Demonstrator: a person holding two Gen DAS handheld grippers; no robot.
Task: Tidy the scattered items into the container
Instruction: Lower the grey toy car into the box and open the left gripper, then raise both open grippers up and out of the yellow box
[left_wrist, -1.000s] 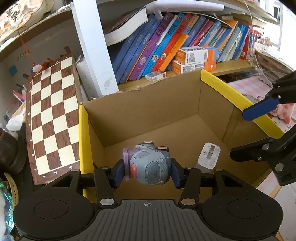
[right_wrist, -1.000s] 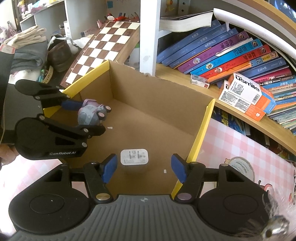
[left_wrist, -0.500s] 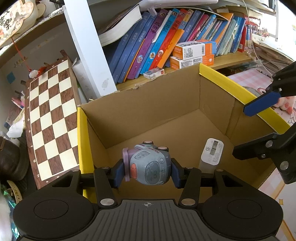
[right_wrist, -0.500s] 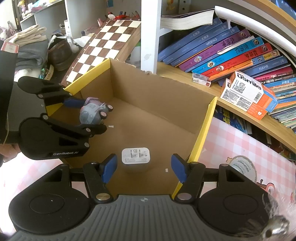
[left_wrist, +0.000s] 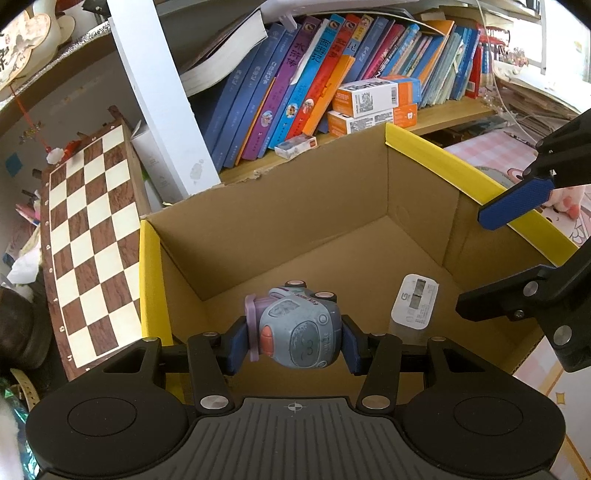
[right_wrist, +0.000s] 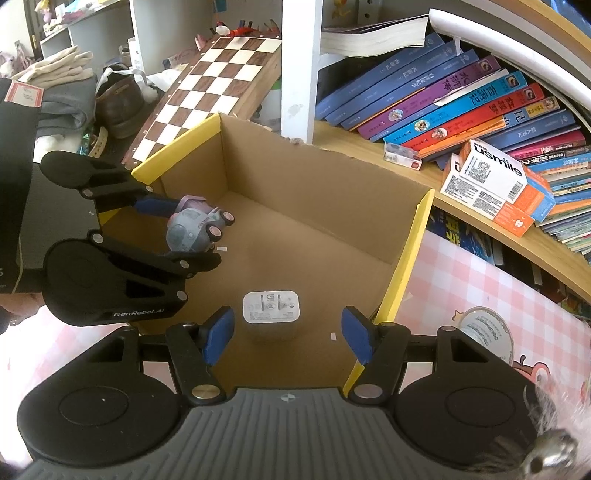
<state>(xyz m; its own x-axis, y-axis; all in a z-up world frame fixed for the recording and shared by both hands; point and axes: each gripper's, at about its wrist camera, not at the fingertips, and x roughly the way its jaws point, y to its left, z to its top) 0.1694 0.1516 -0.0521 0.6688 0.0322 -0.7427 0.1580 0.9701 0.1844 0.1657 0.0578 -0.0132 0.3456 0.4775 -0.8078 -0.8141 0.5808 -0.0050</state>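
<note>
A: From the left wrist view, what do you see?

B: The left gripper (left_wrist: 295, 341) has its blue pads clamped on a grey-blue toy car (left_wrist: 297, 332), one pad on each side, held above the floor of the cardboard box (left_wrist: 295, 206). Inside the box, to the right of the toy, a white charger (left_wrist: 413, 306) stands on the floor. The right gripper (left_wrist: 509, 254) hangs over the box's right, yellow-taped wall, fingers apart.

A: And from the right wrist view?

B: The right gripper (right_wrist: 288, 334) has its blue pads spread, nothing between them pressed; the white charger (right_wrist: 271, 308) sits on the box floor below the gap, touching neither pad. Near the cardboard box's (right_wrist: 369, 192) left wall, the left gripper (right_wrist: 184, 225) grips the toy car (right_wrist: 194, 229), wheels turned toward the box's far wall. Behind the box lean a chessboard (right_wrist: 218, 77) and shelved books (right_wrist: 443, 99).
</note>
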